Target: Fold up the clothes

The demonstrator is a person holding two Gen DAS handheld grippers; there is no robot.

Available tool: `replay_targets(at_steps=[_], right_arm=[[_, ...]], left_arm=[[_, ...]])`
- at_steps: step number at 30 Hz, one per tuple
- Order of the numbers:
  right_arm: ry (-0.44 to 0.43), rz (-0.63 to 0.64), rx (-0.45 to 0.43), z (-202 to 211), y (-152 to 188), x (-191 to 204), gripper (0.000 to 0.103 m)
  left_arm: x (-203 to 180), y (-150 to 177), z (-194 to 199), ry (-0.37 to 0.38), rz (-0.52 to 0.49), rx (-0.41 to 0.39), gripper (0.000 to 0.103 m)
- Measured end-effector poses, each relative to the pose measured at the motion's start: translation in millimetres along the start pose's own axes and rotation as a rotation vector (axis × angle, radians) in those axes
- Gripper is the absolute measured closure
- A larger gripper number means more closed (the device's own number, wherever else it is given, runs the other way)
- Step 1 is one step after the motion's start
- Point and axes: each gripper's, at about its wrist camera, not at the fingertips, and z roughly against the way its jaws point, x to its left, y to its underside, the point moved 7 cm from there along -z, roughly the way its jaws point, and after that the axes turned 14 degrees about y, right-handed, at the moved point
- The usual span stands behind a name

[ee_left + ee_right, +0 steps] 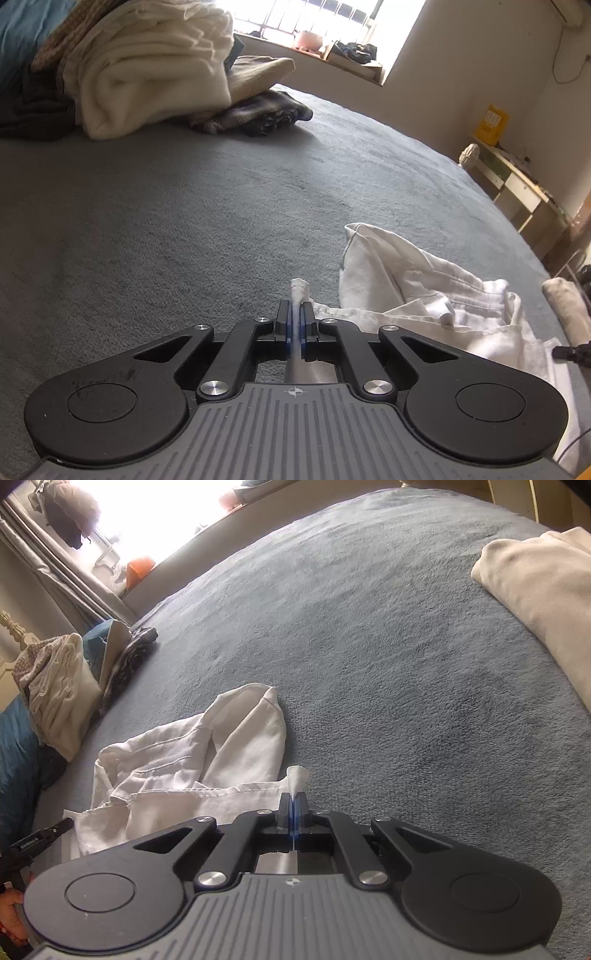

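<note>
A crumpled white garment (417,295) lies on the grey-blue bed cover (184,221). My left gripper (295,314) is shut on one corner of it, and a pinch of white cloth sticks out past the blue pads. In the right wrist view the same white garment (192,768) spreads to the left of my right gripper (293,805). That gripper is shut on another corner, with a small white tip showing above its pads. The cloth between the two corners hangs loosely bunched. The tip of the other gripper shows at each view's edge.
A pile of clothes (147,74), cream, dark and plaid, lies at the far left of the bed under a bright window. A cream garment (546,590) lies on the bed at the right. A low cabinet (524,184) stands beyond the bed's right edge.
</note>
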Motion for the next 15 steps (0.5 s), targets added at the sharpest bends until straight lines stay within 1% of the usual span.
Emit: replay_targets(at_steps=[4, 5, 7, 8, 9, 10, 11, 12, 14, 15], right_arm=[[-0.003, -0.008, 0.006, -2.7, 1.0, -2.3, 0.103], [-0.012, -0.020, 0.017, -4.1, 1.6, -3.6, 0.102], [-0.053, -0.074, 0.068, -8.0, 3.6, -7.2, 0.100], [-0.071, -0.101, 0.091, -9.7, 4.6, -9.4, 0.096], [-0.086, -0.128, 0.108, -10.9, 5.9, -12.5, 0.083], [-0.099, -0.153, 0.123, -11.9, 7.0, -15.5, 0.074], [-0.109, -0.172, 0.130, -12.0, 7.8, -18.3, 0.058], [-0.118, -0.189, 0.136, -12.1, 8.5, -20.9, 0.056], [-0.136, -0.213, 0.147, -12.4, 9.4, -25.4, 0.056], [-0.144, -0.227, 0.155, -13.6, 10.0, -28.2, 0.056]], left_arm=[[1.9, 1.0, -1.7, 0.017, 0.015, 0.002, 0.101], [2.9, 2.0, -3.3, 0.033, 0.030, 0.012, 0.101], [5.5, 6.7, -7.3, 0.070, 0.089, 0.058, 0.098], [6.9, 8.9, -9.1, 0.087, 0.118, 0.079, 0.089], [9.2, 11.0, -9.6, 0.091, 0.141, 0.089, 0.074], [11.6, 13.1, -10.1, 0.095, 0.164, 0.099, 0.066], [13.9, 15.1, -10.4, 0.100, 0.188, 0.108, 0.062], [16.3, 16.2, -8.9, 0.115, 0.211, 0.101, 0.061], [21.4, 16.6, -7.0, 0.136, 0.257, 0.099, 0.060], [24.6, 16.9, -6.9, 0.155, 0.290, 0.098, 0.057]])
